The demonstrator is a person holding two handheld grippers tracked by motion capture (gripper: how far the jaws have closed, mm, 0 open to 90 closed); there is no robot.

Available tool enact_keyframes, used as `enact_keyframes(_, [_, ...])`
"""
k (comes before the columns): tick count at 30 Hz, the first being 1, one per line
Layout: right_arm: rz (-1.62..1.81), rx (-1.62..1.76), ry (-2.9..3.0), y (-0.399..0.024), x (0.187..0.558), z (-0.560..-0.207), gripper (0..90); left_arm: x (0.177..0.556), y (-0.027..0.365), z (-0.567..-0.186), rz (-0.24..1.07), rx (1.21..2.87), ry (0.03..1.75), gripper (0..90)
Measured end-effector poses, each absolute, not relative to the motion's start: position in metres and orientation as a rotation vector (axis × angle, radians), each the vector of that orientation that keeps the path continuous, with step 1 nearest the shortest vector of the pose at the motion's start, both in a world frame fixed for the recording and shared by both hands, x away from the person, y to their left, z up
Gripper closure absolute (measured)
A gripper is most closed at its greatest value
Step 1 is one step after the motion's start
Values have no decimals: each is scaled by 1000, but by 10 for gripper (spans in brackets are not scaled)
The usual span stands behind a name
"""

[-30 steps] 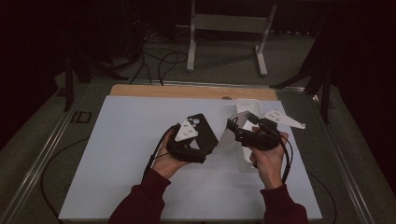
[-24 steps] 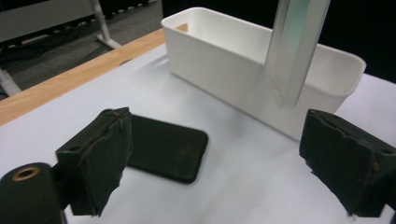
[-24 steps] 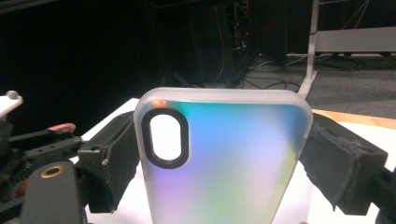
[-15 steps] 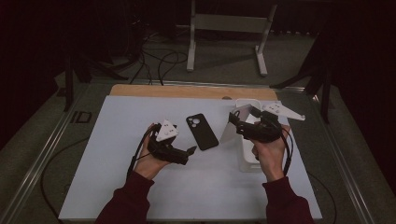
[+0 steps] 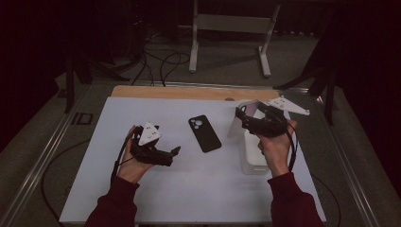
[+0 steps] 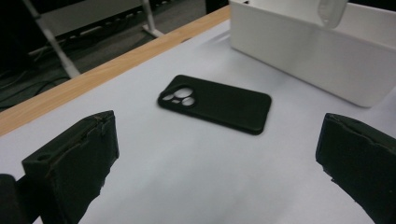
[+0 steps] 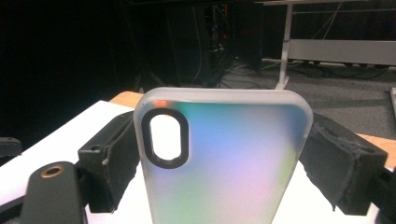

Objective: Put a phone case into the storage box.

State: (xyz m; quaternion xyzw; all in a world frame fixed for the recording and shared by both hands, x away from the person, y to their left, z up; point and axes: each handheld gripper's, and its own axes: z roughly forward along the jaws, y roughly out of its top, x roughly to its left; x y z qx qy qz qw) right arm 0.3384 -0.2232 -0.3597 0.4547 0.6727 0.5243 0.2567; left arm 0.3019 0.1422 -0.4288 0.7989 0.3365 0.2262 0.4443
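While the left tool hangs with its jaws spread wide and nothing between them, the black phone case lies flat on the worktop, camera cutout toward twelve o'clock, about one o'clock from that tool and apart from it; those jaws have just been opening, with no thing caught in them. At the right, the right tool is clamped on a translucent iridescent phone case, pads pressing its two long edges, holding it upright above the white bin, which stands at about three o'clock from the black case. In the left gripper view the black case sits ahead of the jaws, with the bin's wall at about one o'clock beyond it. My reading is that the black case has been set down and let go, and the step in hand is dealing with the iridescent one; the next move would call for carrying that case clear of the bin's rim and lowering it flat onto a bare patch beside the black case before the grip eases. White sheeting covers the worktop, with a wooden strip along its far edge at twelve o'clock. Beyond lies a dim room with a grey floor, loose cables and a pale metal stand.
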Motion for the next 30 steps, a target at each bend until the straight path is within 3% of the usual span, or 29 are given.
enact_keyframes(30, [1331,1248,1776,-231,367,-362,168,276,205,-457,671,1895,930,0])
